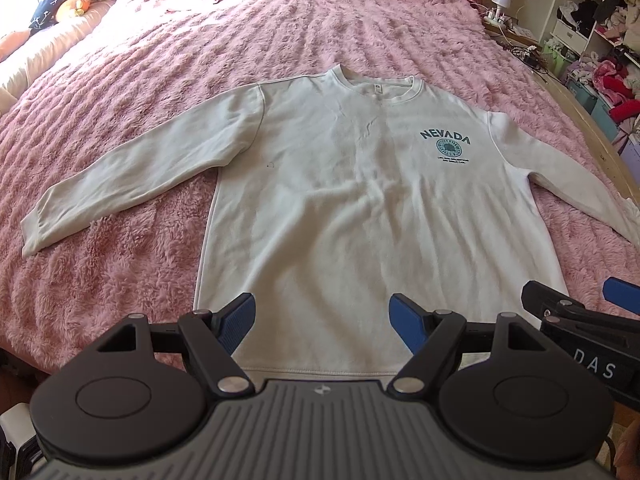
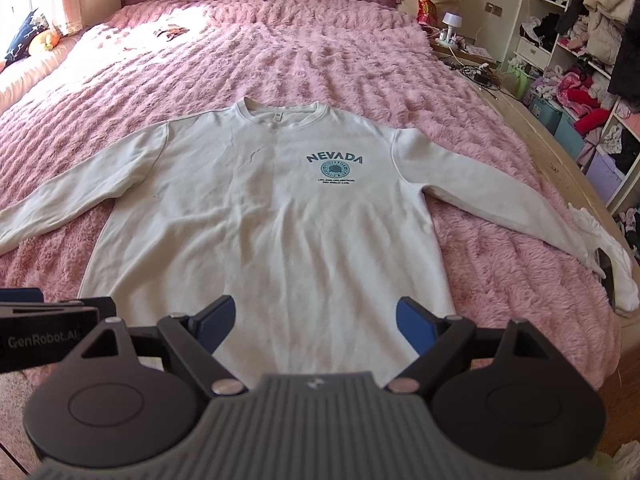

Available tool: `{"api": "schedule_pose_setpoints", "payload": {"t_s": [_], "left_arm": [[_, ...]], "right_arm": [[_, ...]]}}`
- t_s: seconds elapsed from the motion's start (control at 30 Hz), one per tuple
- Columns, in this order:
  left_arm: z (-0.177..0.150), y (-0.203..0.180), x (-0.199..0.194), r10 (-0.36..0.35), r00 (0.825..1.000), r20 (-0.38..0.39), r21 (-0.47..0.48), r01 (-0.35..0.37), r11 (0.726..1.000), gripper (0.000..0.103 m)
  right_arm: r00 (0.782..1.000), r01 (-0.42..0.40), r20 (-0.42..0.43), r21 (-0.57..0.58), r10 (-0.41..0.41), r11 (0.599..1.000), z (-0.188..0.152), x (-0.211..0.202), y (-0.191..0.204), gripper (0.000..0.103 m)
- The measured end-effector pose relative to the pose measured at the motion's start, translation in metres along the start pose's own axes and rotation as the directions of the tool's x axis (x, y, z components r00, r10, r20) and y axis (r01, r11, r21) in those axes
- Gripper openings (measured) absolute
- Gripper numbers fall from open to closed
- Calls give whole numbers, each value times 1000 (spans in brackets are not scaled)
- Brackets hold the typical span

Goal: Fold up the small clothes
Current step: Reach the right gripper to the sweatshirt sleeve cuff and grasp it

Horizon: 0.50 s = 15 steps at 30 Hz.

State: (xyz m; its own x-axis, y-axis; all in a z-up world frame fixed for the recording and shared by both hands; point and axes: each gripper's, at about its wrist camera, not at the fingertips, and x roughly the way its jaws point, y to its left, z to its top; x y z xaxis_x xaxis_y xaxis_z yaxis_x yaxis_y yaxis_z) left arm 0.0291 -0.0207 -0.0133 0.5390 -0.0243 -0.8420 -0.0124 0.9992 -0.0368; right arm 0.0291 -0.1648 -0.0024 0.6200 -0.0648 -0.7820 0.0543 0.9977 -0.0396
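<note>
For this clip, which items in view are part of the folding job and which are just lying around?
Part of the job:
white sweatshirt, spread flat
left gripper, open
right gripper, open
pink bed cover beneath it

Lying about:
white lamp
red snack bag
shelves of clothes
plush toy

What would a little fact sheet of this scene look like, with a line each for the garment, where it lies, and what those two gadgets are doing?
garment: white sweatshirt, long sleeves, "NEVADA" print on the chest
state: spread flat, front up, both sleeves out to the sides, not yet folded
surface: pink fluffy bedspread
left gripper: open, fingers empty, over the hem
right gripper: open, empty, over the hem beside the left one
background: cluttered shelves at the right
</note>
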Motion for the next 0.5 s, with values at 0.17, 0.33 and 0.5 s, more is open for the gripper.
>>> {"api": "schedule_pose_setpoints", "payload": {"t_s": [0.17,0.33,0.5], "left_arm": [[30,-33,21,-80,997,20,64,79,995,89],[66,-71,58,-236,971,44,76,232,970,89],[99,-119,105,-370,927,61,109,363,926,89]], "right_arm": [[996,84,5,83,-84,993,7,18,-55,83],[986,162,3,199,-166,966,11,45,-135,83],[976,200,12,348,-218,916,14,83,-238,83]]}}
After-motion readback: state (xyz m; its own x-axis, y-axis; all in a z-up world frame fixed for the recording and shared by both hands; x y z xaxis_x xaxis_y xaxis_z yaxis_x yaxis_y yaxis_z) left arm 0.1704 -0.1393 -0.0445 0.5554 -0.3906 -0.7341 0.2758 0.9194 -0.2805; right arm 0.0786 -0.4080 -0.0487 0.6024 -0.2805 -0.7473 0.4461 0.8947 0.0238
